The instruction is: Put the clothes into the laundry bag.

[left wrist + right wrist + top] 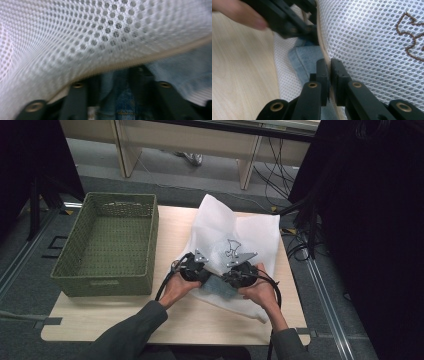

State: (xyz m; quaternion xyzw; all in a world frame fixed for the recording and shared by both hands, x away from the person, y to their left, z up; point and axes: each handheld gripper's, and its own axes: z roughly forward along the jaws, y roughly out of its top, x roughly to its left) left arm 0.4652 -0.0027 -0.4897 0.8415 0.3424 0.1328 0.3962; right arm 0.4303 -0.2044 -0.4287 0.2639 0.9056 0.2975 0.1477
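Both claws working at the mesh bag's (235, 237) near edge.
Right claw (329, 75) is clamping the bag's beige hem at lower centre; left claw (117, 82) is standing apart, denim (125, 100) lying between.

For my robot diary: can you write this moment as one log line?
right hand-held gripper: shut on mesh bag edge | left hand-held gripper: at bag opening | jeans: inside

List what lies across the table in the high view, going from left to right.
Green woven basket → left tool → right tool, both on the white mesh bag, which covers the table's right part.
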